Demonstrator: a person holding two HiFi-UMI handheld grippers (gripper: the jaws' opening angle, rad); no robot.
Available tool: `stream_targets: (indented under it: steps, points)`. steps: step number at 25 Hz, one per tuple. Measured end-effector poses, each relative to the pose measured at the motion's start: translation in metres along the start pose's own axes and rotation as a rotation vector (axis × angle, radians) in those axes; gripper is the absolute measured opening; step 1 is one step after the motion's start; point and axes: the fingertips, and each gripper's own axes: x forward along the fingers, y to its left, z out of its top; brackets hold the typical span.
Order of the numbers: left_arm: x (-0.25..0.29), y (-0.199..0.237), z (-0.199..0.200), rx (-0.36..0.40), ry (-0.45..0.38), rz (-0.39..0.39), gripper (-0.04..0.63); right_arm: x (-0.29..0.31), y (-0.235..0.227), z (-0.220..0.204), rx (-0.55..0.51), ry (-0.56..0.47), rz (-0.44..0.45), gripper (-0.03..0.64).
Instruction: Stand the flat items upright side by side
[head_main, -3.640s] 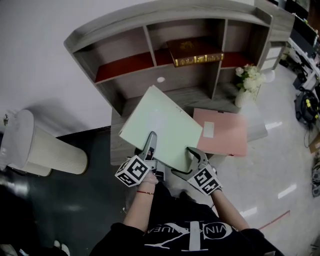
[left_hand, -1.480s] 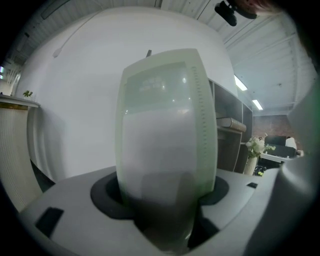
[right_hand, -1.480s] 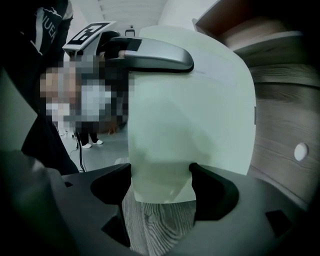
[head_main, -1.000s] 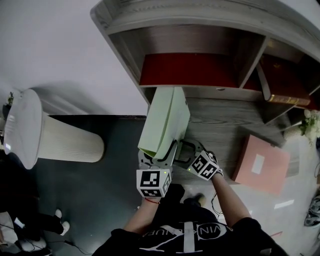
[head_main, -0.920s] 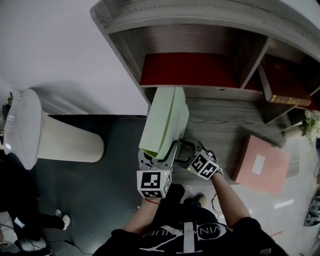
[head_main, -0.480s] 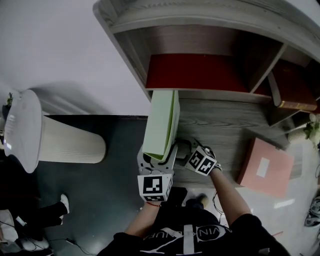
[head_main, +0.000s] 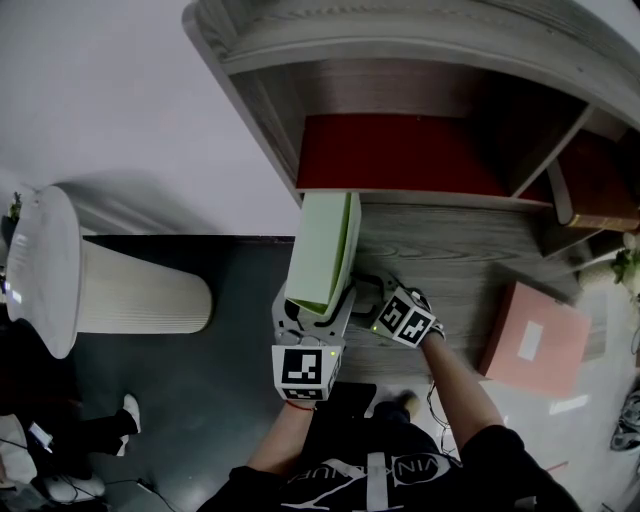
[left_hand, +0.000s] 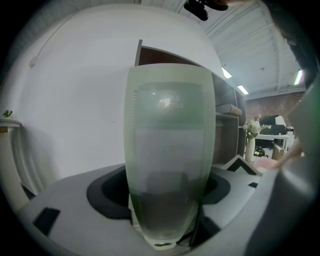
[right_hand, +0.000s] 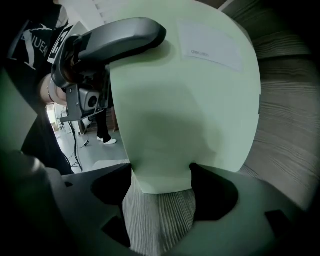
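A pale green folder (head_main: 325, 245) stands on its edge at the left end of the grey wood desk (head_main: 440, 250), in front of the red-lined shelf compartment (head_main: 400, 150). My left gripper (head_main: 312, 305) is shut on the folder's near edge, which fills the gap between the jaws in the left gripper view (left_hand: 170, 150). My right gripper (head_main: 362, 298) stands open at the folder's right face (right_hand: 190, 100), with the folder's lower corner ahead of its tips; whether they touch it I cannot tell. A pink folder (head_main: 530, 345) lies flat on the desk at the right.
The desk carries a hutch of open compartments; a brown book (head_main: 600, 205) lies in the one to the right. A white ribbed cylinder (head_main: 60, 270) stands on the dark floor left of the desk. White flowers (head_main: 630, 262) show at the right edge.
The green folder, first held tilted over the middle of the desk, has come to the desk's left end and tipped up onto its edge. The right gripper has slid left alongside it.
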Motion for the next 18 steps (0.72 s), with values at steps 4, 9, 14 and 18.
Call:
stream_targets:
  steps: [4, 9, 14, 18]
  points:
    - [0.005, 0.007, 0.001, -0.002, 0.002, 0.036, 0.336, 0.004, -0.008, 0.003, -0.01, 0.004, 0.007, 0.389]
    - [0.011, 0.01, 0.003, -0.019, 0.004, 0.089, 0.324, 0.005, -0.016, 0.004, -0.021, 0.007, 0.028, 0.396]
    - [0.014, 0.011, 0.004, -0.028, -0.014, 0.101, 0.324, 0.006, -0.023, 0.003, -0.028, 0.019, 0.041, 0.414]
    - [0.013, 0.009, 0.005, -0.024, -0.027, 0.081, 0.325, 0.004, -0.022, 0.002, 0.007, 0.019, 0.01, 0.417]
